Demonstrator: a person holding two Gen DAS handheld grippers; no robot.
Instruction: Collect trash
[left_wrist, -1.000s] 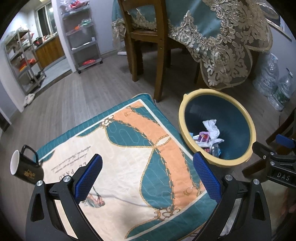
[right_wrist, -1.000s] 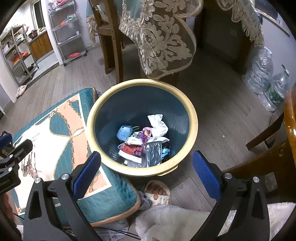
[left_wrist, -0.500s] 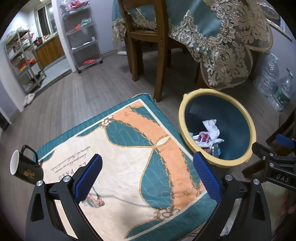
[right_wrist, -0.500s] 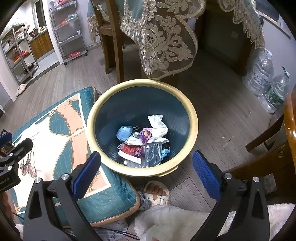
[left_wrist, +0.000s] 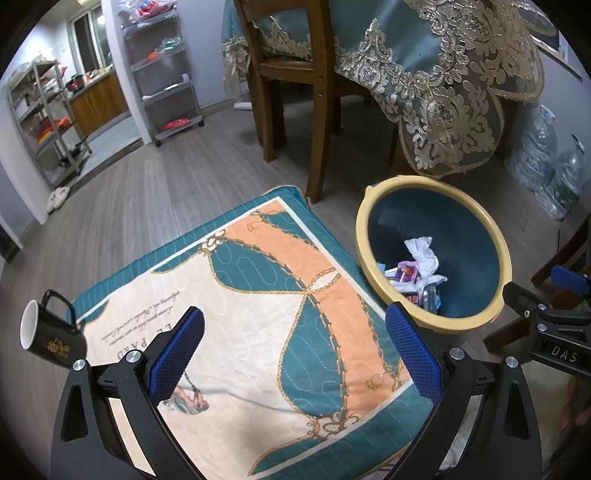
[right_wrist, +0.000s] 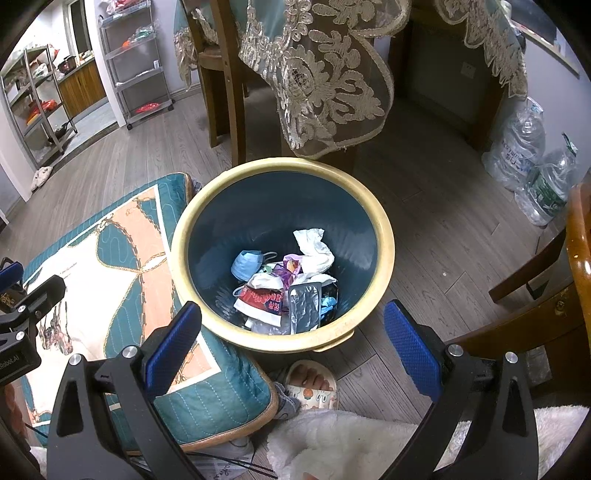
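A blue trash bin with a yellow rim (right_wrist: 384, 236) stands on the floor and holds several pieces of trash: a blue face mask (right_wrist: 245, 264), white tissue (right_wrist: 314, 247) and wrappers (right_wrist: 266, 299). My right gripper (right_wrist: 291, 332) is open and empty above the bin's near rim. My left gripper (left_wrist: 293, 338) is open and empty above a patterned cushion (left_wrist: 258, 295). The bin also shows in the left wrist view (left_wrist: 506, 258), to the cushion's right. No loose trash shows on the cushion.
A black mug (left_wrist: 48, 332) sits at the cushion's left edge. A wooden chair (left_wrist: 295, 92) and a table with a lace cloth (left_wrist: 443, 74) stand behind the bin. Plastic bottles (right_wrist: 532, 166) are at the right. A slippered foot (right_wrist: 314, 384) is near the bin.
Both grippers stay open and nearly still. The views have hardly shifted.
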